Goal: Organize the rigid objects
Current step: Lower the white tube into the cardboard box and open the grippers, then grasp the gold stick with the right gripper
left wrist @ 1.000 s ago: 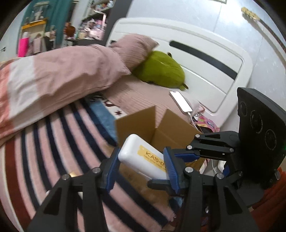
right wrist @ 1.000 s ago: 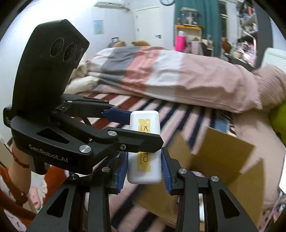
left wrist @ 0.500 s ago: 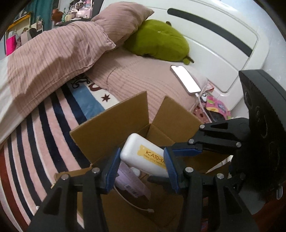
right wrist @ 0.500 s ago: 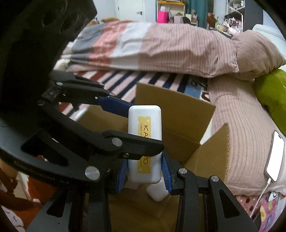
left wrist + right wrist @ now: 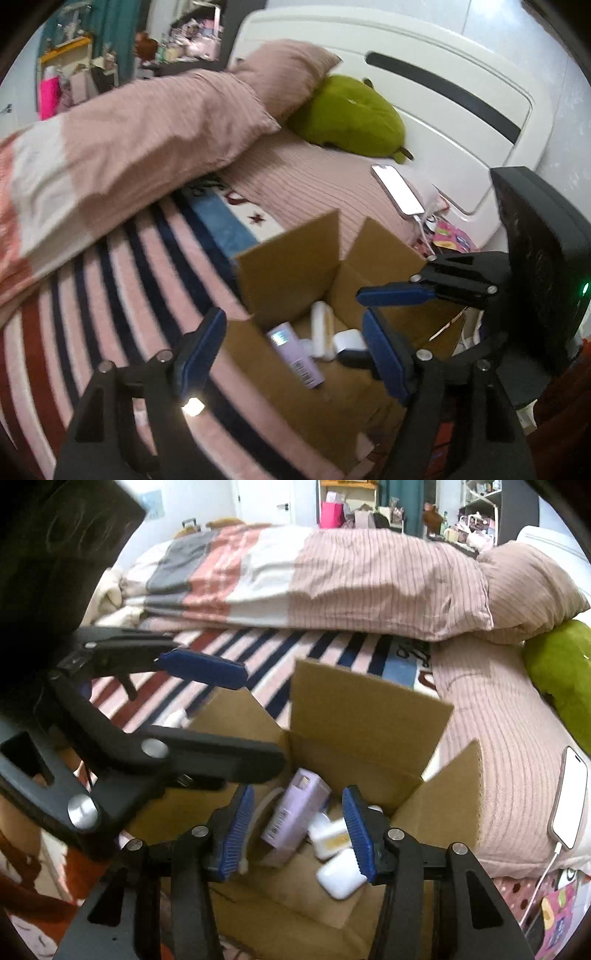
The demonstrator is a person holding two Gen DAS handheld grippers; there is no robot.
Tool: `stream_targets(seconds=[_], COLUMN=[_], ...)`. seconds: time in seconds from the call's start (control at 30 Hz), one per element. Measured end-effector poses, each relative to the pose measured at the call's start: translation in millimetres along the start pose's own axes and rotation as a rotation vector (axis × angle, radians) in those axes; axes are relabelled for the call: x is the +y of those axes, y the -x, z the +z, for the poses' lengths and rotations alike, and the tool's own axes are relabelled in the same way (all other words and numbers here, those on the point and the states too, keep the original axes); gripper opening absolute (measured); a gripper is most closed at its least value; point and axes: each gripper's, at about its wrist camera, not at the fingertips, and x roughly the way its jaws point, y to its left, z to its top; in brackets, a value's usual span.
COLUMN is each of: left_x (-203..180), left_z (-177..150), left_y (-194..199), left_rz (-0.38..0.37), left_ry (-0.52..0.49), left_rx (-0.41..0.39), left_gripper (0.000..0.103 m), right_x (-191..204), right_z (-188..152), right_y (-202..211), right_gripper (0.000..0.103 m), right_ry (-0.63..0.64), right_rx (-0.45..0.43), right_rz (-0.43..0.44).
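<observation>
Black gripper (image 5: 297, 830), ribbed blue pads (image 5: 236, 829), seemingly silver screws

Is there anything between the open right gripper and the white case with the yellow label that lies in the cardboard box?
Nothing visible does. The right gripper hangs open above the cardboard box, and the white case lies uncovered beside the lilac bottle.

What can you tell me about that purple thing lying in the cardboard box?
The purple box is a small lilac carton, seemingly thin card, with a barcode and fine print on one side and a pale square on its end. It lies tilted inside the cardboard box, leaning among white cases. No gripper touches it; the right gripper hangs open above it.
</observation>
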Motion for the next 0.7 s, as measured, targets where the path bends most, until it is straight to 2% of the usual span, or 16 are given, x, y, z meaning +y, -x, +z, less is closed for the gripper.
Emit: stream_targets(seconds=[0.2,0.33,0.53,0.63,0.7], left_x=[40.4,73.7,125.8,144.2,152.5], left_z=[-31.0,-61.9,-115.5,-140.8,-156.6], left_y=[51.0,77.0,91.9,88.8,86.6], left_rz=[0.105,0.166,0.25,0.259,0.256], left_ry=[0.059,0.118,0.216,0.252,0.273], left_rx=[-0.067,-0.095,-0.103,-0.096,-0.096], left_gripper=[0.078,0.078,0.078,0.078,0.078], right_x=[48.1,92.6,155.8,172.8,176.5], right_z=[19.1,32.3,39.0,34.7,28.3], right_y=[11.0,-0.4,-41.8,-73.9,-90.7], right_gripper=[0.046,0.046,0.046,0.046,0.046], right_ry=[0.016,0.057,0.116,0.107,0.1], right_rx=[-0.094,-0.102,-0.037,0.036,0.072], right_rz=[0.089,0.156,0.241,0.247,0.22])
